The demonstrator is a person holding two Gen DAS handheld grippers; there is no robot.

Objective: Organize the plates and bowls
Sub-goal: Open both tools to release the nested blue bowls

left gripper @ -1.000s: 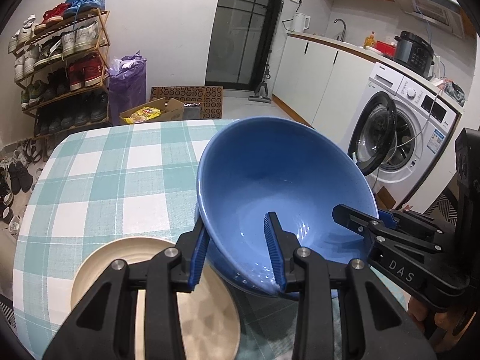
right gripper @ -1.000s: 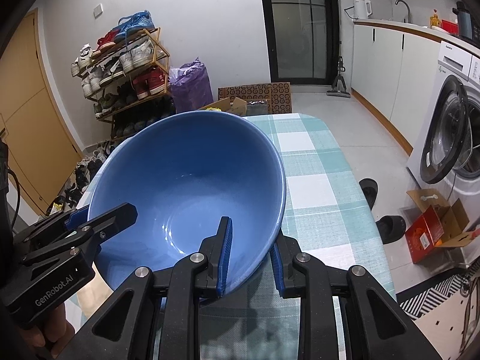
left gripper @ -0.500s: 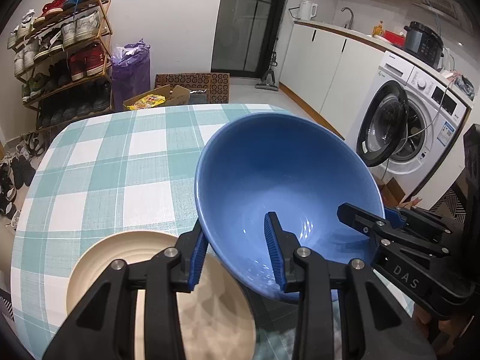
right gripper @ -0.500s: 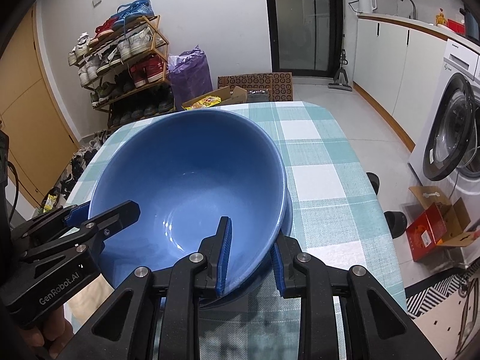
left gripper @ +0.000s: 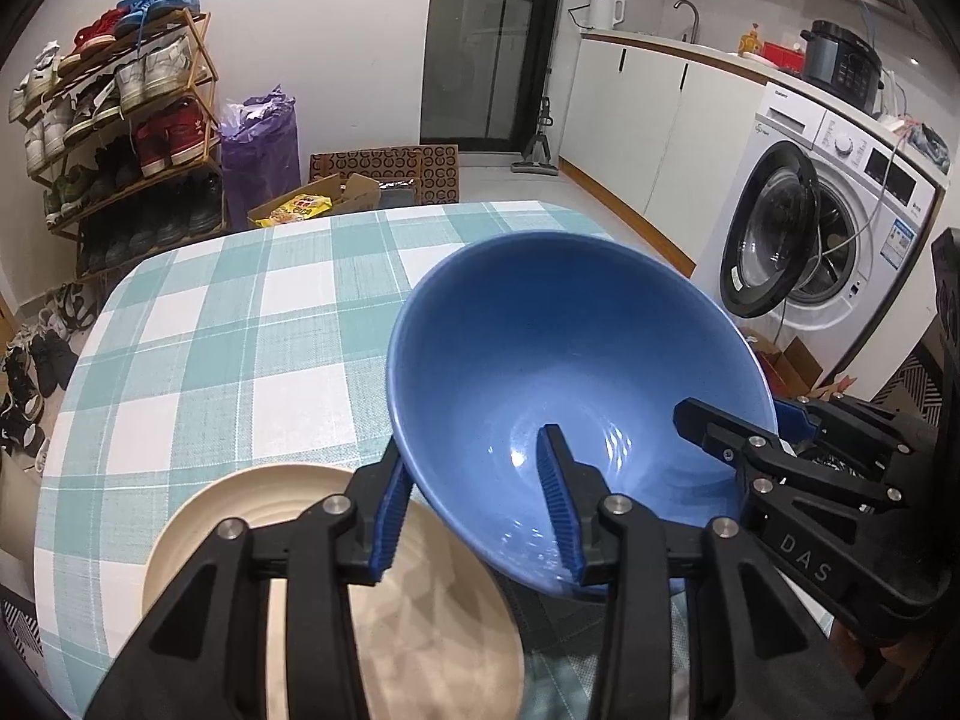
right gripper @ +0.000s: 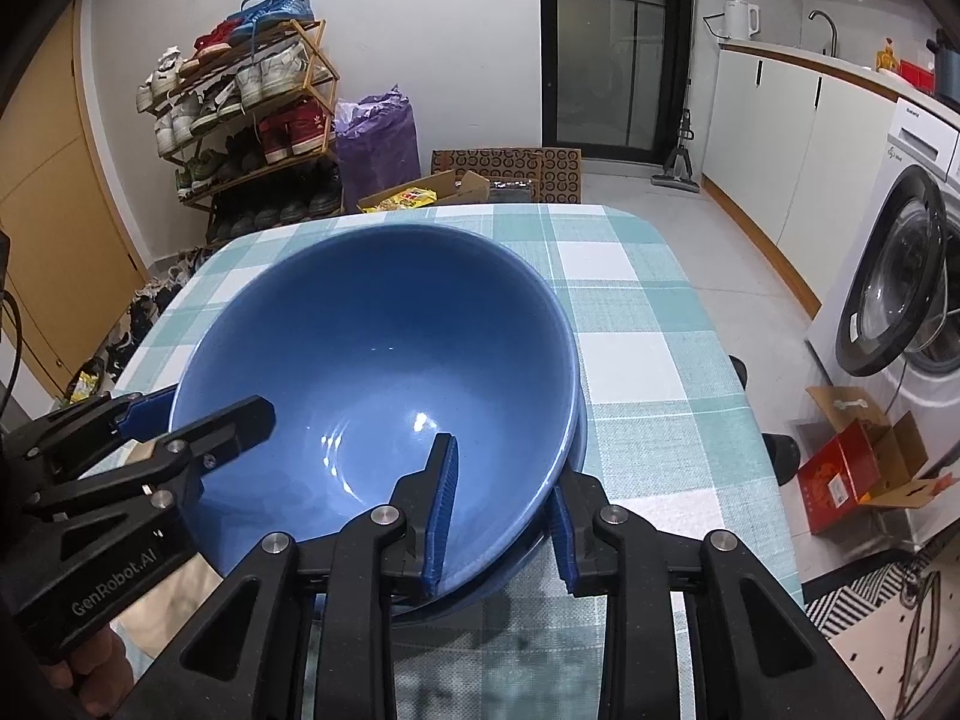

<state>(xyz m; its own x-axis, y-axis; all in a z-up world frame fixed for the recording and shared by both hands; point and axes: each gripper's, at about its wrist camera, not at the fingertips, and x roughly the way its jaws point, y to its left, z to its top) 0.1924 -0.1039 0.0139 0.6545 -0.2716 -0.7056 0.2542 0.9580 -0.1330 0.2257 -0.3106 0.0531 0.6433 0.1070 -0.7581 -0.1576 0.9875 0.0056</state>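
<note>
Left tool [left gripper: 477, 513] is shown straddling the rim of the blue bowl [left gripper: 558, 372] at 7 o'clock, one pad inside and one outside; its jaws are opening and the pads are seen to stand just off the wall, so the grip is released. Right tool [right gripper: 501, 519] is shown astride the opposite rim at 5 o'clock, one pad inside, the other outside; its jaws are likewise opening, with the bowl wall between them and a gap visible at the outer pad. The bowl [right gripper: 384, 354] is seen nested in a second blue bowl [right gripper: 576, 420], of which only a rim edge is visible at 4 o'clock. Both rest on the checked worktop [left gripper: 240, 324]. A cream plate [left gripper: 432, 606] lies on the worktop just beside the bowls at 8 o'clock in the left wrist view, partly hidden by the left tool.
</note>
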